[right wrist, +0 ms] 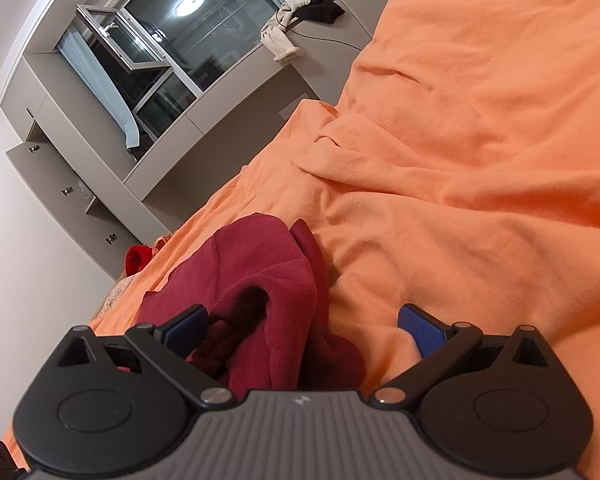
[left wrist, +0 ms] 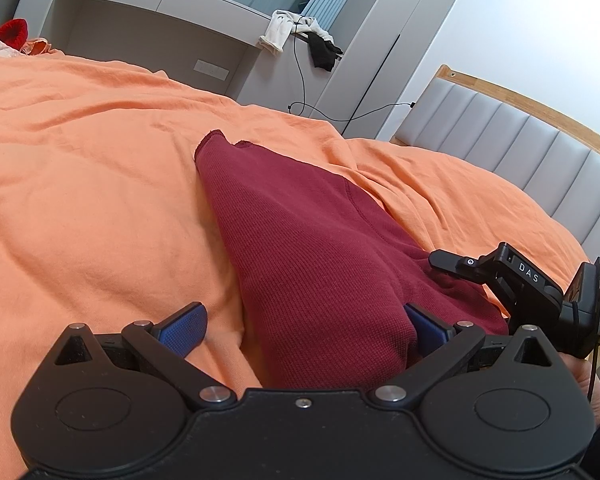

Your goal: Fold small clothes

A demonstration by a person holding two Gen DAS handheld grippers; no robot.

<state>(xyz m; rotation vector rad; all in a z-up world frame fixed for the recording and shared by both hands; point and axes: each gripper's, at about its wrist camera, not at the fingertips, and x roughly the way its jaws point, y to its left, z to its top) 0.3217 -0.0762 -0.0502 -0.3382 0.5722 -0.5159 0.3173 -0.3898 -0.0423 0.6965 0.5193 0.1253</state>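
Observation:
A dark red waffle-knit garment (left wrist: 300, 232) lies stretched along the orange bedsheet (left wrist: 80, 168). In the left wrist view its near end runs between the blue pads (left wrist: 184, 332) of my left gripper (left wrist: 304, 332), which is open, with the cloth against the right-hand pad. My right gripper (left wrist: 500, 280) shows as a black body resting on the garment's right edge. In the right wrist view the garment (right wrist: 260, 280) is bunched, with a dark cord by the left pad (right wrist: 184, 330). My right gripper (right wrist: 302, 332) is open around that bunch.
A grey padded headboard (left wrist: 520, 148) with a wooden rim borders the bed on the right. White and black clothes (left wrist: 296, 36) and a cable (left wrist: 300, 80) hang over a grey window ledge. A red item (left wrist: 12, 32) lies at the far left.

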